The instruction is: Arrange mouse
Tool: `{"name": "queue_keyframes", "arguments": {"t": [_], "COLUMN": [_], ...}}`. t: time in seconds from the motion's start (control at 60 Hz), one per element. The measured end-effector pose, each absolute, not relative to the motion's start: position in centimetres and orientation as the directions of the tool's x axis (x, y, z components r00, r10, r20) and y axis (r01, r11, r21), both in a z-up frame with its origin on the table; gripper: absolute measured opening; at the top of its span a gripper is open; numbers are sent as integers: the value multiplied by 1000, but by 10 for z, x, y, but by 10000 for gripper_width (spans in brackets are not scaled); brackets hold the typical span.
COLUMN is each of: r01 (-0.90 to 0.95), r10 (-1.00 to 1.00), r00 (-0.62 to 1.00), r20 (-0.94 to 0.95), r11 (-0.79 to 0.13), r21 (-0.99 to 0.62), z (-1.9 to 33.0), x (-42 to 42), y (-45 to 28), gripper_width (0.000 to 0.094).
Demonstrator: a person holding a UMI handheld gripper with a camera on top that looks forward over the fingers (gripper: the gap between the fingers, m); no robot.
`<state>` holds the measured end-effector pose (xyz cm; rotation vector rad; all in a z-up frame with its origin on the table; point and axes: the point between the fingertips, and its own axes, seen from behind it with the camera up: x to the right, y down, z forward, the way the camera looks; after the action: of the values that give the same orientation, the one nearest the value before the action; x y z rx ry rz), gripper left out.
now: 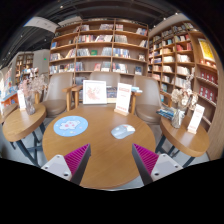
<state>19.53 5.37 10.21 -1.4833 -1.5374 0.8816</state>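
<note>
Tongs (111,163) stand apart at the frame bottom; mouse (123,131), centre-right on the table (100,160), seems light, hard, smooth, so grip its sides.

gripper-mounted view, facing table (100,160), bookshelves (100,50)

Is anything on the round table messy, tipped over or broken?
Nothing stands out. The mouse lies flat on the round wooden table, right of the blue round mat. Two sign cards stand upright at the far edge. The gripper is open and holds nothing, with the mouse beyond its fingers.
</note>
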Motion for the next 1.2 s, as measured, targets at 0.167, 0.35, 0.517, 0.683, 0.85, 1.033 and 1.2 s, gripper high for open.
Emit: {"name": "queue_keyframes", "arguments": {"t": [0.167, 0.35, 0.517, 0.683, 0.85, 1.033, 1.2], "r01": [450, 483, 515, 545, 570, 605, 618], "r10": [995, 997, 998, 999, 999, 999, 999], "r00": [39, 46, 44, 45, 49, 54, 54], "r20": [89, 57, 41, 15, 20, -7, -7], "r11": [62, 28, 13, -12, -12, -38, -39], "r21": [-891, -875, -857, -839, -822, -795, -785], "z": [87, 62, 40, 21, 6, -9, -16], "x": [175, 145, 117, 91, 65, 41, 21], "y": [82, 93, 96, 95, 97, 97, 96], "gripper_width": [852, 857, 856, 854, 852, 853, 851]}}
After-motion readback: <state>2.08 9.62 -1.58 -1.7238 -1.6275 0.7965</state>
